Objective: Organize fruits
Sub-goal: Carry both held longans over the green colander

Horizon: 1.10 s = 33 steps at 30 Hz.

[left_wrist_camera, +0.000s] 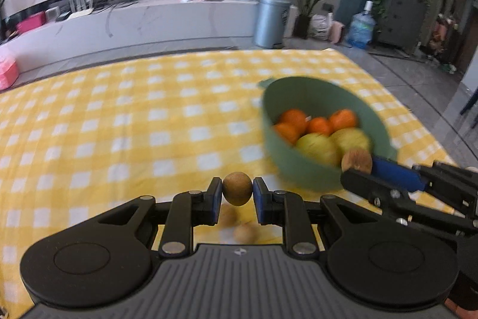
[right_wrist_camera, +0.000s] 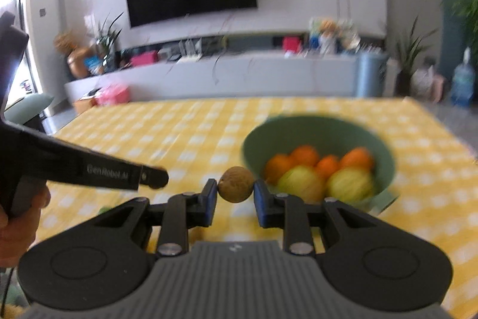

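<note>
Two small brown fruits held above the yellow checked tabletop, one in each hand-held gripper, with the green bowl ahead.

Left wrist view: the left hand-held gripper [left_wrist_camera: 237,193] is clamped on a small brown fruit [left_wrist_camera: 237,192], pinched at its sides so it hangs clear of the tabletop [left_wrist_camera: 119,121]; two more blurred brown fruits [left_wrist_camera: 245,233] lie below. The green bowl [left_wrist_camera: 301,169], at right, holds oranges [left_wrist_camera: 294,118] and yellow-green fruits [left_wrist_camera: 316,147]. The right hand-held gripper [left_wrist_camera: 357,166] comes in from the right, its own fruit at the bowl's near rim, probably for dropping in.

Right wrist view: the right hand-held gripper is clamped on its round brown fruit [right_wrist_camera: 236,184], just left of the bowl; the left tool sits at left.
</note>
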Motion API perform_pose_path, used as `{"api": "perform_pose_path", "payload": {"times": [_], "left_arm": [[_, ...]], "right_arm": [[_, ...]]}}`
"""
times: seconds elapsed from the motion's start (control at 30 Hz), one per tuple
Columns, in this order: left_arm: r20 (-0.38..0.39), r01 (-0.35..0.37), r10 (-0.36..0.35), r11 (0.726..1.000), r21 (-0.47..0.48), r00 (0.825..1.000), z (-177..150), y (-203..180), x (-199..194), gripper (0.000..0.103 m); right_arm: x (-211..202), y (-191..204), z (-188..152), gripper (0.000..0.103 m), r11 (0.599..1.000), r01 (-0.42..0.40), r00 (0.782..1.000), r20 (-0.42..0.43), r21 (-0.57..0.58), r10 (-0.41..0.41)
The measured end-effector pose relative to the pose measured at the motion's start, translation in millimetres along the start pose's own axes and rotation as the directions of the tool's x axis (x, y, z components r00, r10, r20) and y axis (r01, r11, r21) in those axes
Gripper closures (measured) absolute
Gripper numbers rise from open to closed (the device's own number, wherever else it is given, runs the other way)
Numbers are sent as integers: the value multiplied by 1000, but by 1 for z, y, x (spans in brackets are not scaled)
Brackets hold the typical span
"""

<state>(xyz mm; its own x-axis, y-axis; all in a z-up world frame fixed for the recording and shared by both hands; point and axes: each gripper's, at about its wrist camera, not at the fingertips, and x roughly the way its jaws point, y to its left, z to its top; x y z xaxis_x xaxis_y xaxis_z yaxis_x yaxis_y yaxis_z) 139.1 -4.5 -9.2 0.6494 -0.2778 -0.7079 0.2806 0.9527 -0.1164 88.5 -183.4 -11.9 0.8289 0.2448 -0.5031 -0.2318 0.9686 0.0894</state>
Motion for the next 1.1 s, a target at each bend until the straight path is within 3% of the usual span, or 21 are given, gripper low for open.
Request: {"api": "perform_pose_path", "payload": {"times": [0.2,0.4,0.73,1.1], "left_arm": [[15,54,-54,998,36,998,27,-33,12,79],[3,61,-61,995,82,998,42,-60,34,79],[-78,63,-52,987,148,996,45,-74,75,79],[-134,60,-40,988,144,990,41,-76,100,79]], "right_arm": [[-6,-26,22,80,994,99,994,53,-53,-96],[5,-58,40,80,981,178,984,30,-81,-176],[49,-82,41,80,977,180,977,-96,-110,-191],[73,-88,32,81,980,156,966,-189,-122,-177]]}}
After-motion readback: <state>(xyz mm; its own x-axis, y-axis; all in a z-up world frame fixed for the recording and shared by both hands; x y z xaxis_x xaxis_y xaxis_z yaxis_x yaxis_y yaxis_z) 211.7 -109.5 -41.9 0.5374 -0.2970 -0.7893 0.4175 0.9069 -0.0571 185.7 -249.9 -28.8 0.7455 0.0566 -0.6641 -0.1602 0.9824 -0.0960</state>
